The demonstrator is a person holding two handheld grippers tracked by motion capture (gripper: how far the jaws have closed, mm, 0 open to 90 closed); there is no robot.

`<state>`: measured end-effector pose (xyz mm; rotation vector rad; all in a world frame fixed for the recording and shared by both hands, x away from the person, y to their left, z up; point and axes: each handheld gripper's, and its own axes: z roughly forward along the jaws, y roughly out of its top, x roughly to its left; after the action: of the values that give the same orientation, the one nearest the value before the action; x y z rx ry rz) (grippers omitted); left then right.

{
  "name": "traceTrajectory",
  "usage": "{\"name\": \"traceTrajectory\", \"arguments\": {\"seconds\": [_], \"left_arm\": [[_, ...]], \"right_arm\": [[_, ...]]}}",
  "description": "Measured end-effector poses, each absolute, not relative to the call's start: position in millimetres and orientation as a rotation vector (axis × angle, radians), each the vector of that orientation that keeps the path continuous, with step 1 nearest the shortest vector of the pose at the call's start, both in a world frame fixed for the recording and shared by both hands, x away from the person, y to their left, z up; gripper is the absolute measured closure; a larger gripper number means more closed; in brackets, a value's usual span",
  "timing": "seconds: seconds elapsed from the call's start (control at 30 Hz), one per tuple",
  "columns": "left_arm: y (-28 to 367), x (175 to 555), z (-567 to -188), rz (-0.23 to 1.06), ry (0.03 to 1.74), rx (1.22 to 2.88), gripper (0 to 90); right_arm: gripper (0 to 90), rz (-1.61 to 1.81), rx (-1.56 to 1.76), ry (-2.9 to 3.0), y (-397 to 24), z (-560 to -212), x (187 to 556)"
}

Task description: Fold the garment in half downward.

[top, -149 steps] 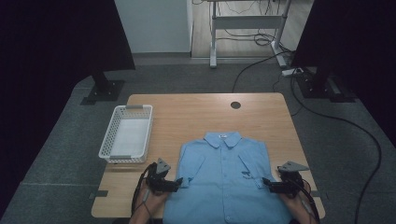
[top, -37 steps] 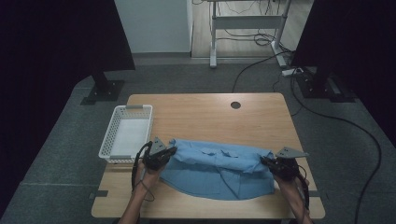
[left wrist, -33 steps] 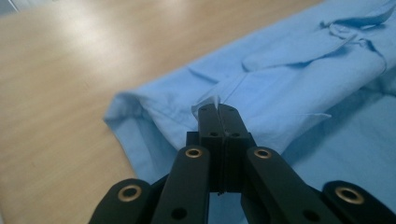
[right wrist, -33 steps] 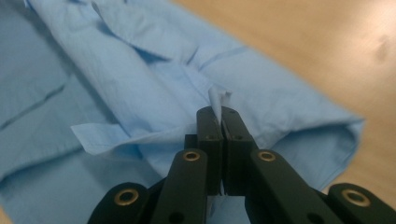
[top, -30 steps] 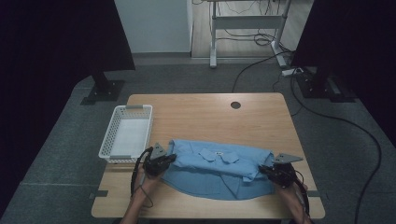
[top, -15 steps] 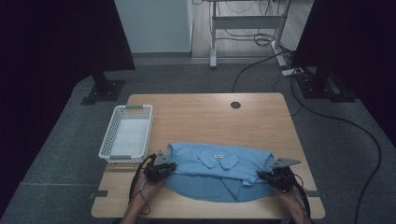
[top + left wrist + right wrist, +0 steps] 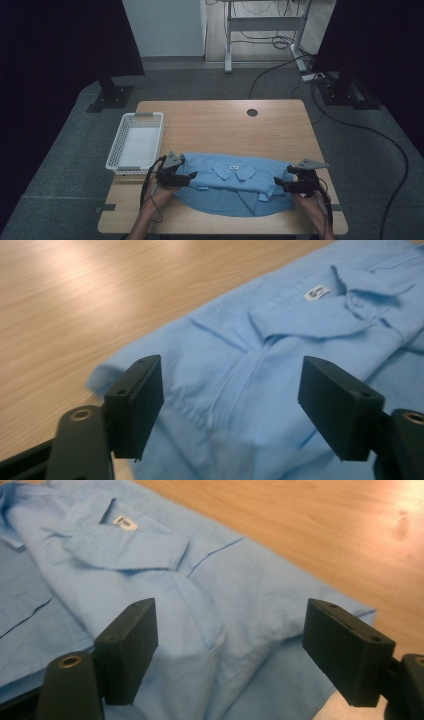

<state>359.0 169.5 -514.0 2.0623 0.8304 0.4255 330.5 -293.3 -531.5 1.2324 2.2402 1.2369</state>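
First fold done: I have the shirt (image 7: 235,185) doubled over, collar up, at the table's (image 7: 210,130) near edge; both tongs, left (image 7: 186,178) and right (image 7: 280,186), just opened, gripping nothing; further folds remain.

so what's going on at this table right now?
A person is folding a light blue shirt on a wooden table with a handheld gripper in each hand. The top half is folded down, collar facing up. The left gripper and right gripper sit at the shirt's two ends; their jaws have just been opening, wide apart above the cloth, gripping nothing. A white basket sits left.
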Motion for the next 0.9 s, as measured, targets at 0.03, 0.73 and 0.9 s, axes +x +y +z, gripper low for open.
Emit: {"name": "traceTrajectory", "arguments": {"seconds": [0.03, 0.73, 0.9], "left_arm": [[166.3, 361.0, -512.5, 0.422, 0.825, 2.065, 25.8], [89.4, 410.8, -513.9, 0.285, 0.724, 2.158, 26.1], [81.0, 419.2, -527.2, 0.261, 0.732, 2.191, 27.3]], "right_arm": [[21.7, 1.232, 1.231, 2.235, -292.9, -530.4, 332.3], [19.9, 1.115, 1.286, 2.198, -292.6, -538.2, 379.9], [19.1, 1.063, 1.288, 2.212, -291.2, -548.0, 383.4]]}}
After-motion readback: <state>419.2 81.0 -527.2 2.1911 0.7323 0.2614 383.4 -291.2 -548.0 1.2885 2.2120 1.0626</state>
